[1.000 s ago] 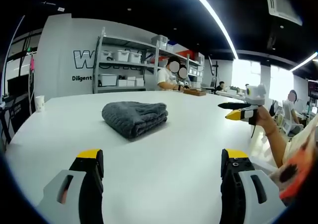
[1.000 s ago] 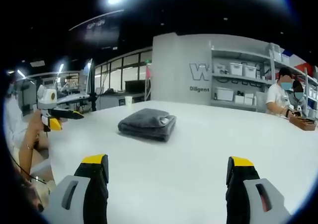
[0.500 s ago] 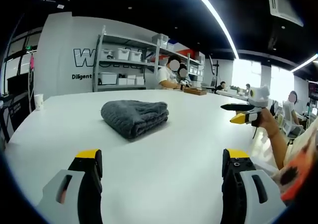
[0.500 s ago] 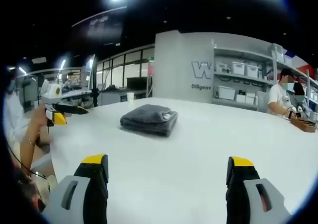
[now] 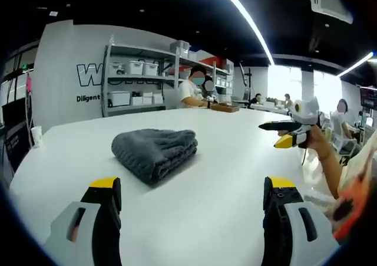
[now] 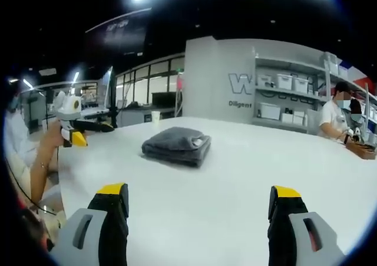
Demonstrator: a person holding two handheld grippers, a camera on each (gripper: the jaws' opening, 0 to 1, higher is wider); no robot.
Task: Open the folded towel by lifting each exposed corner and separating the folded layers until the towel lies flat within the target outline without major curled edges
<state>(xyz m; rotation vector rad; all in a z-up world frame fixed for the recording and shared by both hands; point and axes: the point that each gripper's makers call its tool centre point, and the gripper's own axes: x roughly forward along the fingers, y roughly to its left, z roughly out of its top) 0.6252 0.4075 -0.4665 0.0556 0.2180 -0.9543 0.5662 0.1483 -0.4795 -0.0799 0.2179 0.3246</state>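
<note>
White storage bins (image 5: pixel 136 68) sat in rows on the metal shelving (image 5: pixel 144 83) against the far wall; what they held could not be made out. A paper cup (image 5: pixel 37 135) stood near the far left edge of the surface in the left gripper view.

The folded grey towel (image 5: pixel 155 153) lay on the white surface (image 5: pixel 200 219), still folded into a thick bundle with rounded layered edges. In the left gripper view it sat ahead of the left gripper (image 5: pixel 189 198) and a little toward its left jaw, well apart from both yellow-tipped jaws, which stood wide with nothing between them. In the right gripper view the towel (image 6: pixel 177 146) lay farther off, ahead and toward the left jaw of the right gripper (image 6: pixel 200 202), whose jaws were likewise spread wide and empty.

Each gripper showed in the other's view, held in a hand above the surface's edge: the right gripper (image 5: pixel 288 133) at the right of the left gripper view, and the left gripper (image 6: pixel 79 131) at the left of the right gripper view. Both were off to the towel's sides, not touching it.

Bare white surface (image 6: pixel 235 183) ran all around the towel, with open room between it and both pairs of jaws. Two people (image 5: pixel 197 92) stood by the shelving past the far edge, and others (image 5: pixel 339 124) sat at the right.
</note>
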